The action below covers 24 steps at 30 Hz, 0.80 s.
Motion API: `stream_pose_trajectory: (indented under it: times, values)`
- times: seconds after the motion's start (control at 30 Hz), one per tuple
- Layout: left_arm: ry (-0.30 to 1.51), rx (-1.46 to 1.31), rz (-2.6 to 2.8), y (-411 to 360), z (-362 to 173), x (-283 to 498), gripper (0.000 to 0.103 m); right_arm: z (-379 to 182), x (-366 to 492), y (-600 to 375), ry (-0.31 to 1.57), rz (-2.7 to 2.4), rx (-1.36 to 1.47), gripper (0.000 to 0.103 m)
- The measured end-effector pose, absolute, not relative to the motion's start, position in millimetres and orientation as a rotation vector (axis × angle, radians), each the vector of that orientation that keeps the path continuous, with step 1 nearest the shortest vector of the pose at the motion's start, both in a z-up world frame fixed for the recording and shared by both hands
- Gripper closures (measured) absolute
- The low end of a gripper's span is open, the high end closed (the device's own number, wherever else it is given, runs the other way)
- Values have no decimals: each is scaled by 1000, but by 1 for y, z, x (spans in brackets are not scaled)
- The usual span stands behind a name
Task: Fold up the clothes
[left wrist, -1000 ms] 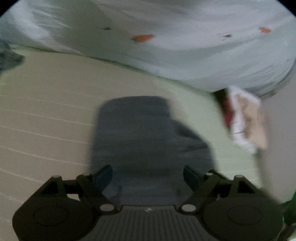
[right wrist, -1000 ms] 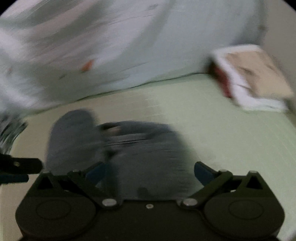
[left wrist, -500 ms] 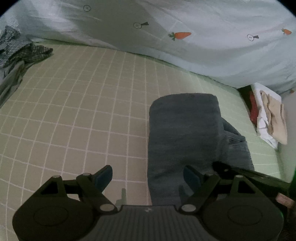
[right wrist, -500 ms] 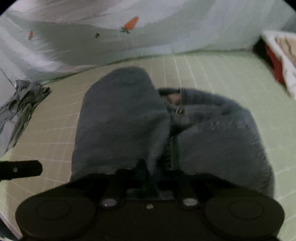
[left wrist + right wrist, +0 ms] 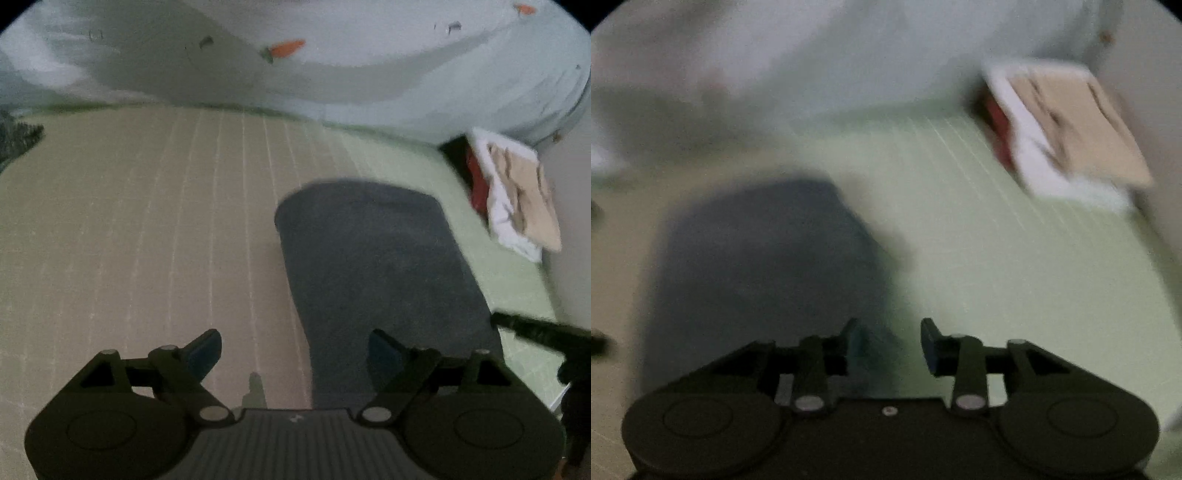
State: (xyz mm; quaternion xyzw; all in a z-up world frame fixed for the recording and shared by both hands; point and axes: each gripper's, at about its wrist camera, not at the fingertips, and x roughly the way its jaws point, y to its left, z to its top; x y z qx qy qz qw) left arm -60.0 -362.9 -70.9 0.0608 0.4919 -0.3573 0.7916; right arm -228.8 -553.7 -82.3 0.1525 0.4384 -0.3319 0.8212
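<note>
A dark grey-blue garment point(image 5: 380, 277) lies folded into one oblong on the green checked sheet point(image 5: 147, 240). My left gripper point(image 5: 295, 350) hovers over its near left edge. Its jaws are wide and still opening, with only the cloth's edge and bare sheet below them. In the blurred right wrist view the garment point(image 5: 764, 266) sits to the left. My right gripper point(image 5: 891, 336) is at its right edge with its jaws partly apart and opening. Nothing is pinched between them. The right gripper also shows as a dark bar point(image 5: 543, 332) at the left view's right side.
A pale blue duvet with carrot print point(image 5: 332, 74) is bunched along the far side. A stack of folded white, beige and red clothes point(image 5: 517, 199) point(image 5: 1071, 129) lies at the far right by a wall. Dark crumpled clothing point(image 5: 14, 140) pokes in at the left edge.
The right gripper was shut on the garment half a second ago. It has since let go and swung right, and the garment now lies as one flat fold. The left gripper stays open.
</note>
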Motion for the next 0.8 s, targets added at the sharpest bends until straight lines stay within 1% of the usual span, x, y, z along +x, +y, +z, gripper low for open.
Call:
stream_pose_trajectory:
  times: [0.07, 0.1, 0.13, 0.2, 0.4, 0.5, 0.57, 0.6, 0.63, 0.67, 0.8]
  values:
    - [1078, 122, -753, -367, -76, -65, 16, -81, -244, -557, 889, -685, 369, 52]
    - [1087, 110, -743, -368, -77, -67, 15, -80, -251, -558, 866, -675, 392, 36]
    - [1095, 92, -731, -369, -79, -67, 15, -81, -256, -561, 845, -673, 420, 30]
    - [1103, 59, -696, -373, -80, -67, 15, -85, -254, -564, 842, -657, 447, 27]
    - [1103, 41, -642, -384, -81, -68, 12, -92, -248, -590, 830, -538, 551, 26]
    - [1105, 32, -621, -385, -81, -68, 11, -89, -246, -602, 795, -512, 624, 26]
    - [1113, 36, -621, -386, -81, -66, 11, -84, -247, -604, 757, -505, 650, 24]
    - [1117, 43, -629, -387, -82, -65, 10, -82, -245, -602, 742, -492, 656, 20]
    - [1120, 53, -641, -388, -83, -62, 10, -81, -243, -599, 727, -480, 662, 17]
    - [1123, 63, -653, -389, -83, -60, 8, -80, -240, -598, 715, -466, 668, 16]
    - [1162, 59, -705, -396, -92, -45, 2, -100, -208, -594, 771, -424, 703, 16]
